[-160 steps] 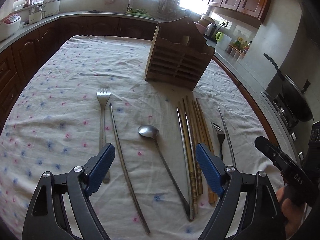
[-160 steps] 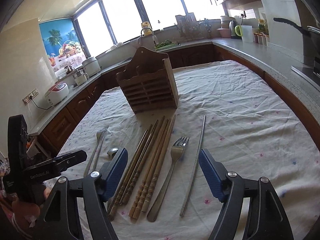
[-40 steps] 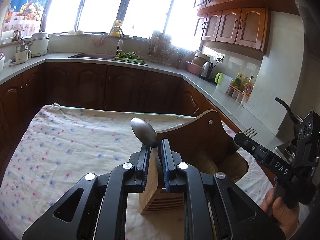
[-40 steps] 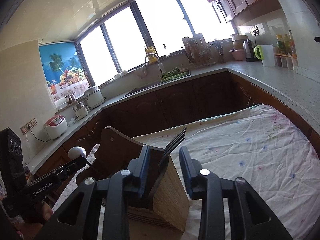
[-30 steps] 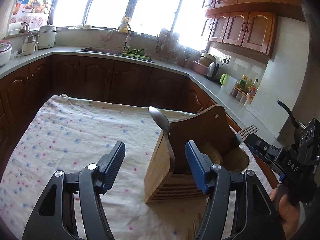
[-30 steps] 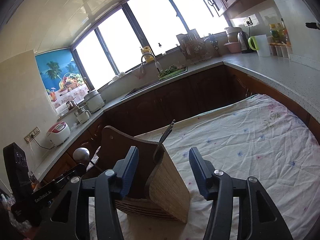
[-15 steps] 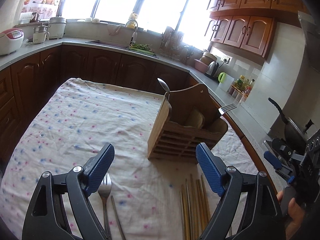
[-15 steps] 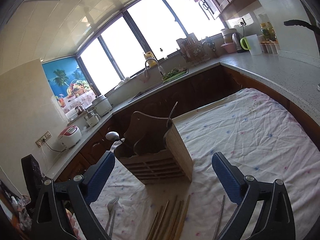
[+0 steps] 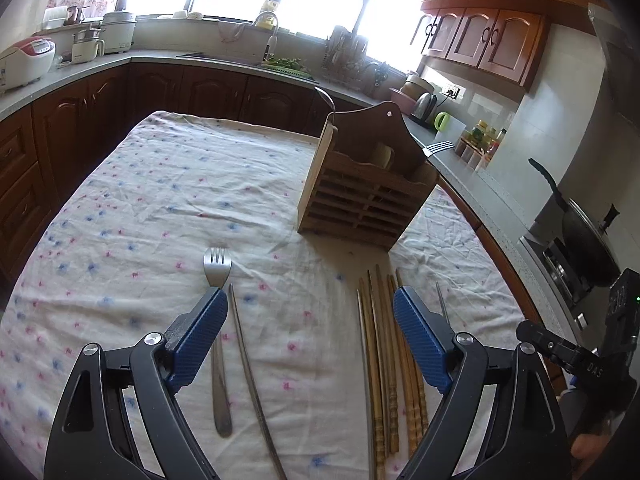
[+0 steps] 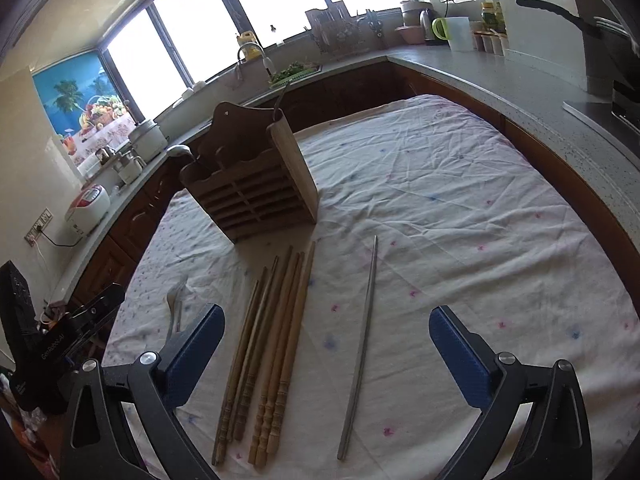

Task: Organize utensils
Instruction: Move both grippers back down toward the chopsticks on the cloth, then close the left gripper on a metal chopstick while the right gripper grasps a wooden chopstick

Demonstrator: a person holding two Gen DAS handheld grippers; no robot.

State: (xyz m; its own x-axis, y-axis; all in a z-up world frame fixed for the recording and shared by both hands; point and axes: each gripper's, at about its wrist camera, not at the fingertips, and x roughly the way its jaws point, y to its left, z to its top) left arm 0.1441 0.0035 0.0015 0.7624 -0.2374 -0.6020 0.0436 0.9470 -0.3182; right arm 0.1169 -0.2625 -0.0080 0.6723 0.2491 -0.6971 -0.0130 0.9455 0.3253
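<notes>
A wooden utensil holder (image 9: 366, 196) stands on the table, also in the right wrist view (image 10: 256, 188). A spoon (image 9: 325, 98) stands in its left end and a fork (image 9: 438, 147) in its right end. My left gripper (image 9: 310, 334) is open and empty above a fork (image 9: 218, 320) and a metal chopstick (image 9: 252, 376) lying on the cloth. My right gripper (image 10: 326, 354) is open and empty above several wooden chopsticks (image 10: 272, 344) and a metal chopstick (image 10: 362, 344).
The table carries a white flowered cloth (image 9: 152, 200). Dark wood cabinets and a grey counter (image 10: 520, 84) ring it. A wok (image 9: 584, 236) sits on the stove at right. The sink and windows are at the back.
Both grippers have pulled back from the holder and lowered toward the near cloth. The spoon and fork stay in the holder. Both stay open.
</notes>
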